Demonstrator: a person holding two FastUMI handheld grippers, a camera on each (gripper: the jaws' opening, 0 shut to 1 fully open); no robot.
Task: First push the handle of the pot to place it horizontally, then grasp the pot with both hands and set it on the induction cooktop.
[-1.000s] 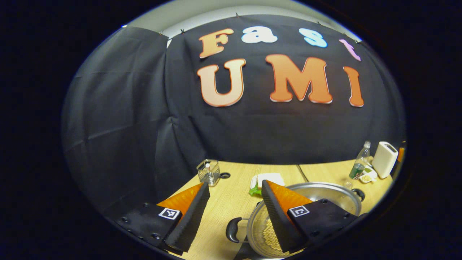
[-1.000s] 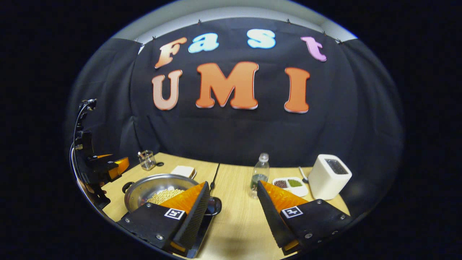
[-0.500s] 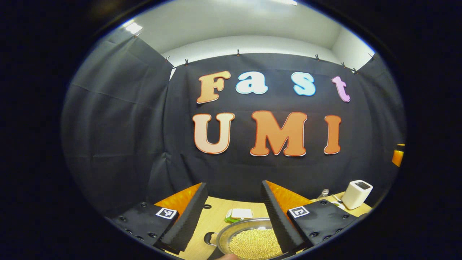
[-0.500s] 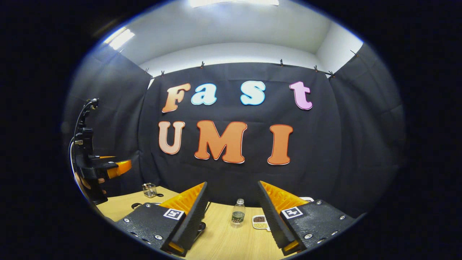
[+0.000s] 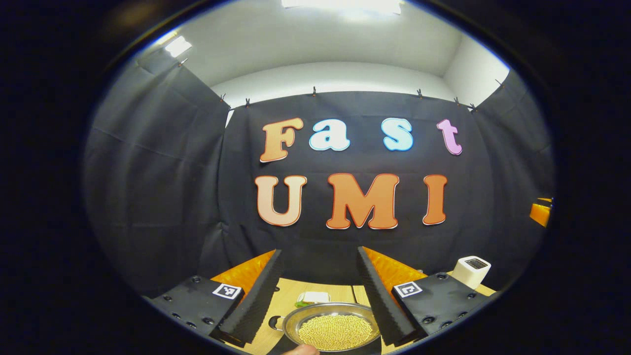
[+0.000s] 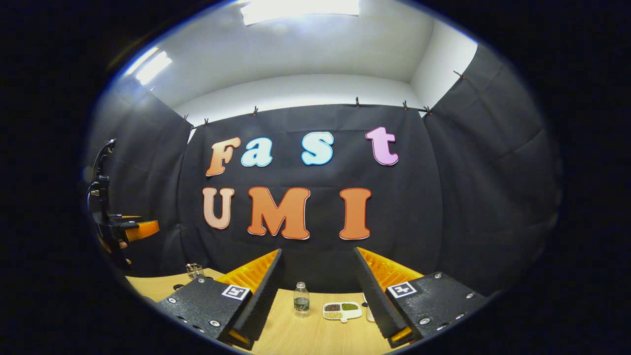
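A steel pot full of pale yellow beans sits low in the left gripper view, with a black side handle on its left. A dark flat surface shows under its near edge. My left gripper is open, held above and behind the pot, touching nothing. My right gripper is also open and empty, raised over the wooden table. In the right gripper view the left gripper appears far left, held by a hand.
A white box stands at the right and a white-and-green item lies behind the pot. A water bottle, a divided white dish and a glass cup stand on the table.
Both grippers have risen and drawn back from the table, so the views show more wall and ceiling. The pot now looks smaller and lower between the left fingers. Both stayed open.
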